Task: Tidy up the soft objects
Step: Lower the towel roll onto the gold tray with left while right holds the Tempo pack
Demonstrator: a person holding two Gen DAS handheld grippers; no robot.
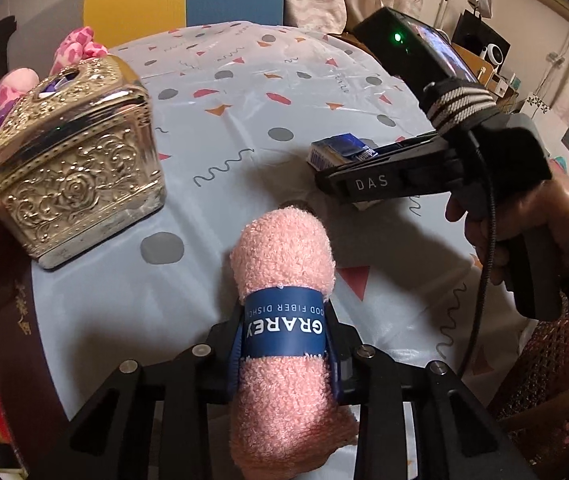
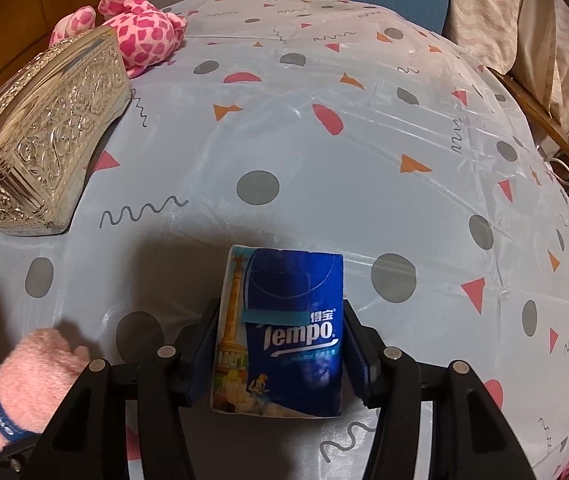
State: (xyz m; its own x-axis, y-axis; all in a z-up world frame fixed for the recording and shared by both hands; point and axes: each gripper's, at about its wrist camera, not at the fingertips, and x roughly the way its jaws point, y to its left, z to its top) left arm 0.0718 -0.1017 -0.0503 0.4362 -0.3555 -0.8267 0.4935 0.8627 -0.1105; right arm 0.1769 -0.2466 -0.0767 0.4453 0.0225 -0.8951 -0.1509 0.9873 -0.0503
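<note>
1. Left gripper (image 1: pixel 286 354): jaws were closed on the rolled pink dishcloth (image 1: pixel 284 280), the pads pressing at its blue paper band (image 1: pixel 284 330). The roll's long axis ran forward along the fingers, its rounded free end pointing away from the camera over the table; its near end hung back below the jaws.

2. Right gripper (image 2: pixel 280 354): jaws were closed on the blue tissue pack (image 2: pixel 284 332), one pad against each long side. The pack's long axis lay along the fingers, printed face toward the camera, its top end pointing away over the tablecloth.

3. Position of items: both were in the grip just over the patterned tablecloth (image 2: pixel 324 184); whether either rested on it could not be told. In the left wrist view the right gripper with its pack stood beyond and to the right of the roll, apart from it.

4. Surroundings: an embossed metal box (image 1: pixel 72 172) stood at the left, a pink spotted plush toy (image 2: pixel 140 28) behind it.

5. Step in hand, as judged: both soft items secured, carrying not yet done.

6. Next move, as judged: lifting each clear while keeping the soft roll from sagging out of the pads, then carrying it to a grouping place; no destination was evident.
</note>
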